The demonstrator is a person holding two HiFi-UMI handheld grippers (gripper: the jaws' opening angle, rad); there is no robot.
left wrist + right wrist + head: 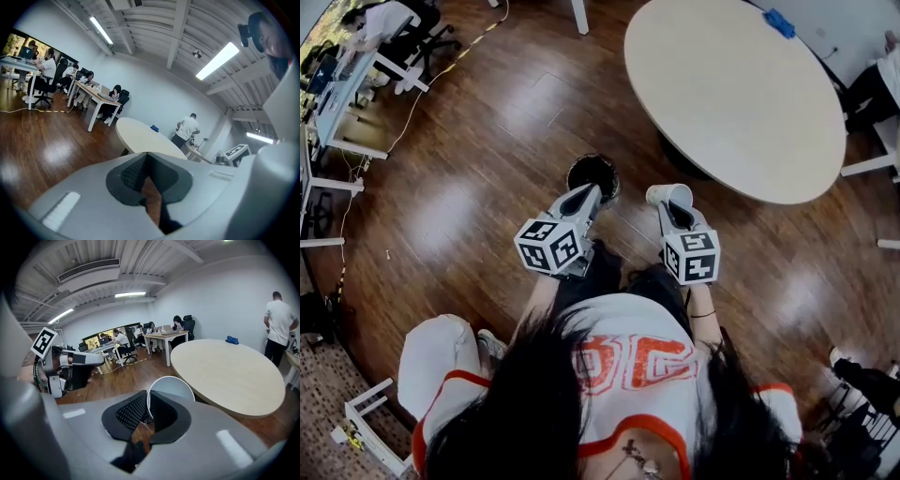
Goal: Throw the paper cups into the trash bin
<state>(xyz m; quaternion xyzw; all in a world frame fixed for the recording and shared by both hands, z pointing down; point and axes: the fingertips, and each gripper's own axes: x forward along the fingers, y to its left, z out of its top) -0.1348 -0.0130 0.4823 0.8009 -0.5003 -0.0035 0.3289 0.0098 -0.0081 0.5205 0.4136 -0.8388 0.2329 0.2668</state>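
Fingers (127,412) of my right gripper (146,411) sit nearly together, pinching the thin wall of the paper cup (171,388) at its rim. I judge that grip lets it drop cleanly once it is over the trash bin (592,173), which stands on the floor just left of the cup. My left gripper (587,197) has its jaws pressed together on nothing, near the bin, short of the round table (741,84).

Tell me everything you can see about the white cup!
The paper cup is plain white and looks like thin paper, with a round open mouth. It is tipped sideways in the air above the wooden floor. The jaws of the right gripper pinch its wall, one inside, one outside. Nothing else touches it.
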